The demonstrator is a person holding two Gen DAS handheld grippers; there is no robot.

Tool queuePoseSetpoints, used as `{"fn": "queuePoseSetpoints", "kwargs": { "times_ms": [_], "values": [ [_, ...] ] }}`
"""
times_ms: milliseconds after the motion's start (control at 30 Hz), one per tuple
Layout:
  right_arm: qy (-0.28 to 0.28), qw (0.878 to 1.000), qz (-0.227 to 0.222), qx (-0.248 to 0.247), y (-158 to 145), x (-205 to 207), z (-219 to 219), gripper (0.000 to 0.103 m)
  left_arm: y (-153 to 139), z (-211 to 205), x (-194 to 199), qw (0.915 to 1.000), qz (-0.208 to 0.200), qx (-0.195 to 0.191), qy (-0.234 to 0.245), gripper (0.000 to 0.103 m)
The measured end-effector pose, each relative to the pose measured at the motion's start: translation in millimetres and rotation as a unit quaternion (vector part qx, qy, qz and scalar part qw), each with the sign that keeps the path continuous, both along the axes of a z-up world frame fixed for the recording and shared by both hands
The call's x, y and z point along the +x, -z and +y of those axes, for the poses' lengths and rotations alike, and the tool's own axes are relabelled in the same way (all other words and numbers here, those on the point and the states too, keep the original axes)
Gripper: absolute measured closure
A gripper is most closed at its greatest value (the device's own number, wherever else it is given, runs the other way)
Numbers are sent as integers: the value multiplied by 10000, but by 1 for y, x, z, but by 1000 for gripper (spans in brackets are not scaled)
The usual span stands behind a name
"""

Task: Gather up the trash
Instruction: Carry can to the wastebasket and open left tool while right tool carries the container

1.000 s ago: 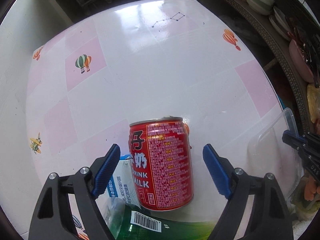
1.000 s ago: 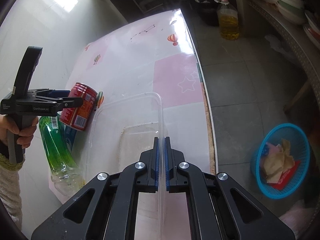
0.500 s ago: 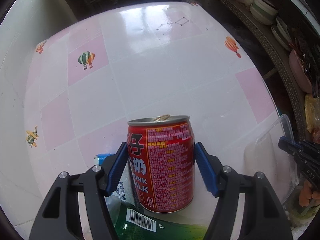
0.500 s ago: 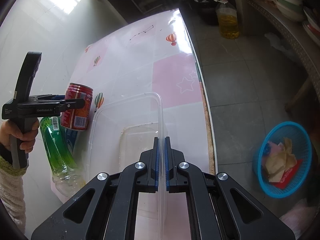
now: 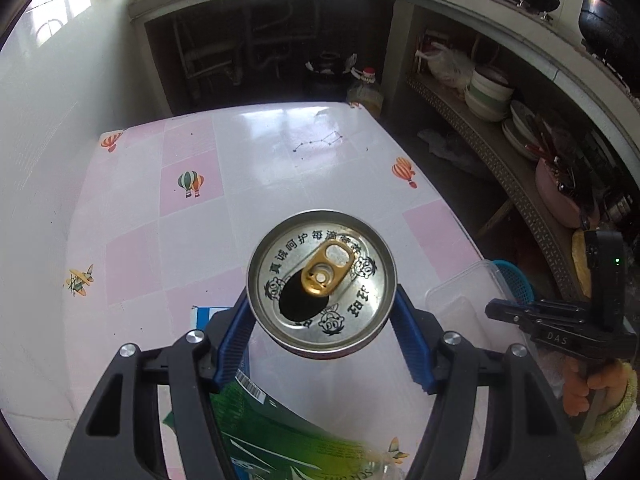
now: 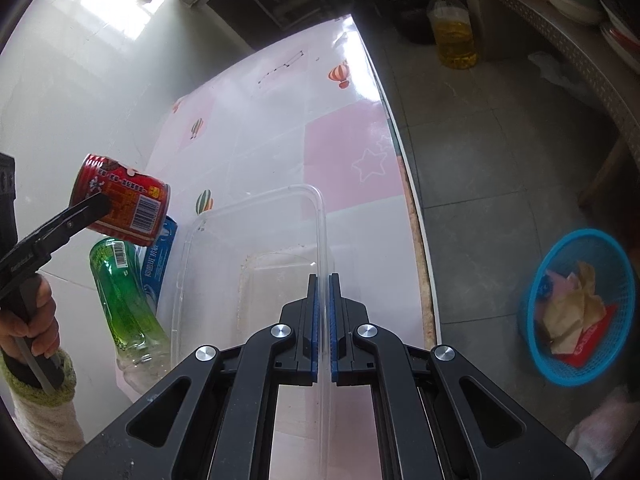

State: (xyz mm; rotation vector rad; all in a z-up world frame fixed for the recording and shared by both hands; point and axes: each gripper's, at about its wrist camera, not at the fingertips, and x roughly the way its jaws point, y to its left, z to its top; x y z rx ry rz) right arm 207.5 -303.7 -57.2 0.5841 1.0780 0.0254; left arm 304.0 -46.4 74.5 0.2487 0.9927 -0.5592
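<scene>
Red-walled can (image 5: 322, 284) gripped by its sides between the blue pads of the left gripper (image 5: 322, 312), held clear of the table (image 5: 256, 152), opened top tipped back toward that claw's camera. Pinched the near wall of the clear plastic container (image 6: 256, 208) in the right gripper (image 6: 323, 280), jaws closed on the thin rim, tub stretching ahead of the fingertips. Judged the step as carrying the can across – pick-up done, drop-off not yet. Called next for swinging the left claw over the tub's mouth, or out to the blue basket (image 6: 532, 344) on the floor off to the right claw's right, then parting the pads; could not tell which was meant as the bin. Left below and just behind the gripped can: a green bottle (image 6: 124, 300) and a blue carton (image 6: 160, 256), likely later pickups. Saw nothing of the can's base from the left view, could not judge any liquid inside, and lost the bottle's lower end to blur.
</scene>
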Motion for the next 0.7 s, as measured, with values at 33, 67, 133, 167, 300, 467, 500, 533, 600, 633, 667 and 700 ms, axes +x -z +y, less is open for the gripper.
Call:
{"fn": "queuePoseSetpoints", "kwargs": {
  "times_ms": [33, 67, 133, 167, 300, 467, 500, 533, 600, 633, 667, 700],
  "values": [
    [14, 10000, -3, 1, -1, -1, 0, 100, -4, 2, -7, 9999, -64, -98, -22, 39],
    [27, 10000, -7, 0, -2, -3, 0, 100, -7, 4, -13, 9997, -120, -189, -62, 39],
    [68, 10000, -5, 35, -4, -5, 0, 100, -10, 4, -26, 9992, -174, -335, -87, 39],
    [88, 9999, -16, 55, -5, -8, -1, 100, -11, 4, -33, 9991, -167, -382, -48, 39],
    [202, 9996, -78, 204, -9, -17, -4, 100, -10, 3, -52, 9989, -90, -450, 94, 39],
    [333, 9989, -146, 302, -15, -32, -14, 100, -12, 3, -71, 9971, -26, -753, 123, 39],
    [365, 9988, -154, 296, -17, -35, -16, 100, -12, 1, -75, 9967, -21, -801, 151, 39],
    [411, 9986, -174, 277, -20, -41, -20, 100, -12, -2, -78, 9962, -4, -851, 194, 39],
    [530, 9980, -225, 264, -25, -51, -30, 100, -14, -9, -85, 9951, 29, -943, 282, 39],
    [615, 9974, -255, 266, -27, -57, -35, 100, -15, -13, -88, 9947, 27, -971, 333, 39],
    [708, 9967, -286, 283, -29, -64, -41, 100, -16, -18, -91, 9943, 15, -997, 391, 39],
    [793, 9959, -312, 310, -30, -70, -47, 100, -17, -24, -94, 9938, -3, -1022, 448, 39]
  ]
}}
